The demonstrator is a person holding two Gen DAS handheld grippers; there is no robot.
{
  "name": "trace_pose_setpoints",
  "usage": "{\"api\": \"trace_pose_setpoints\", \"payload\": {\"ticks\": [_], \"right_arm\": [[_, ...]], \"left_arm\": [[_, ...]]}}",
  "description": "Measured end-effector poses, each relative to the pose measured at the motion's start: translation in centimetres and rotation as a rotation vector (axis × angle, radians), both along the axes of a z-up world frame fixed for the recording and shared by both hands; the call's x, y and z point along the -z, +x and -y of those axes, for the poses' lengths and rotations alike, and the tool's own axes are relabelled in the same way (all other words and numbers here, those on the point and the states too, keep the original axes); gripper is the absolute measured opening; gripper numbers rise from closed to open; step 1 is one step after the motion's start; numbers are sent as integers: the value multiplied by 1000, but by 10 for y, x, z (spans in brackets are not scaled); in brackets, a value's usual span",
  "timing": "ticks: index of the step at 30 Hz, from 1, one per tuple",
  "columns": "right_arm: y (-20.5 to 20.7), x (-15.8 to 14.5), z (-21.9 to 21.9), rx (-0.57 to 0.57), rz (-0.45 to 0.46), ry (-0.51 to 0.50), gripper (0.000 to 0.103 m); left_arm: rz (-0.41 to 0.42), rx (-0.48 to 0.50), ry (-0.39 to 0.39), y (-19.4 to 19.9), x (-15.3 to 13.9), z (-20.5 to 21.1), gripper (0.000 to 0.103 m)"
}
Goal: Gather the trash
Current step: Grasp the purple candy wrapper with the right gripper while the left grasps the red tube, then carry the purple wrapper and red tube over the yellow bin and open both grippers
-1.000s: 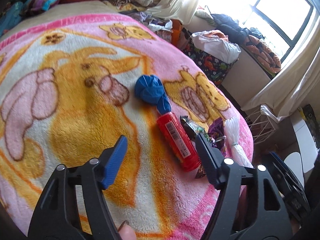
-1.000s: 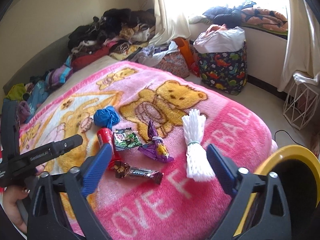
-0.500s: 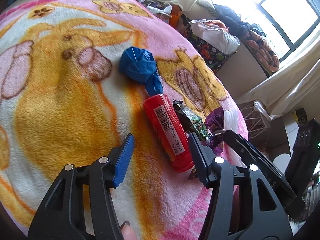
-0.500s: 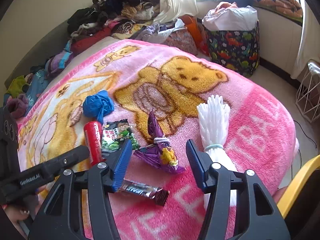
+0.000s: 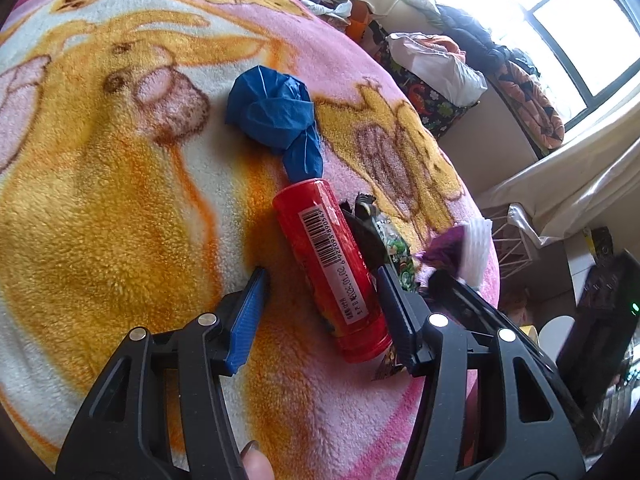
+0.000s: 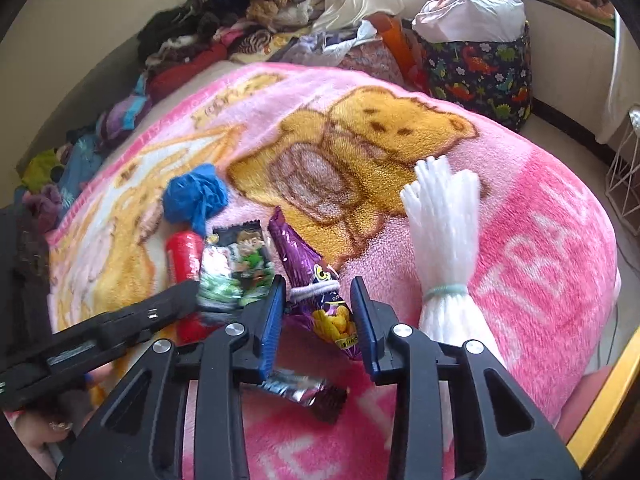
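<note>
A red tube (image 5: pixel 332 268) with a barcode label lies on the pink cartoon blanket (image 5: pixel 100 200). My left gripper (image 5: pixel 320 292) is open, its fingers on either side of the tube's near half. A crumpled blue bag (image 5: pixel 272 112) lies beyond the tube. My right gripper (image 6: pixel 318 308) is open, its fingers flanking a purple snack packet (image 6: pixel 316 280) tied with a band. A green and black wrapper (image 6: pixel 236 260), a dark candy wrapper (image 6: pixel 304 392) and a white tied plastic bundle (image 6: pixel 444 232) lie near it. The red tube (image 6: pixel 184 256) also shows there.
A dinosaur-print bag (image 6: pixel 480 64) stuffed with cloth stands on the floor past the bed. Piles of clothes (image 6: pixel 224 28) line the far side. A white wire basket (image 6: pixel 624 172) stands at right. A yellow rim (image 6: pixel 604 416) shows at lower right.
Both grippers have moved down and forward toward the blanket. The left one now straddles the red tube; the right one has narrowed around the purple packet.
</note>
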State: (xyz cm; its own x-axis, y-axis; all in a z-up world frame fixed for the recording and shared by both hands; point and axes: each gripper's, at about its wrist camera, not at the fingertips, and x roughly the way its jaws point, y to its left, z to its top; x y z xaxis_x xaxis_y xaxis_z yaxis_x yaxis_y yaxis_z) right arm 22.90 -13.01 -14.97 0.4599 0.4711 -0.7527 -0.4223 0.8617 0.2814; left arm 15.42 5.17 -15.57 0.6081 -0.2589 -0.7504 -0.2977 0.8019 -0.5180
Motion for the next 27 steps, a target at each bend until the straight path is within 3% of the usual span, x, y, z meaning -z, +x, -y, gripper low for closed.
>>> {"api": "trace_pose_setpoints", "payload": {"ticks": [4, 8, 17, 27], "right_arm": [[-19, -13, 14, 28, 25, 56, 31], [-38, -24, 25, 42, 45, 89, 31], [-76, -49, 36, 30, 79, 128, 31], [-105, -59, 45, 44, 91, 151, 31]], "left_arm": [[0, -1, 4, 0, 0, 1, 43], [-2, 13, -52, -3, 2, -2, 28], [23, 30, 2, -18, -19, -5, 27], [105, 50, 86, -38, -60, -1, 27]]}}
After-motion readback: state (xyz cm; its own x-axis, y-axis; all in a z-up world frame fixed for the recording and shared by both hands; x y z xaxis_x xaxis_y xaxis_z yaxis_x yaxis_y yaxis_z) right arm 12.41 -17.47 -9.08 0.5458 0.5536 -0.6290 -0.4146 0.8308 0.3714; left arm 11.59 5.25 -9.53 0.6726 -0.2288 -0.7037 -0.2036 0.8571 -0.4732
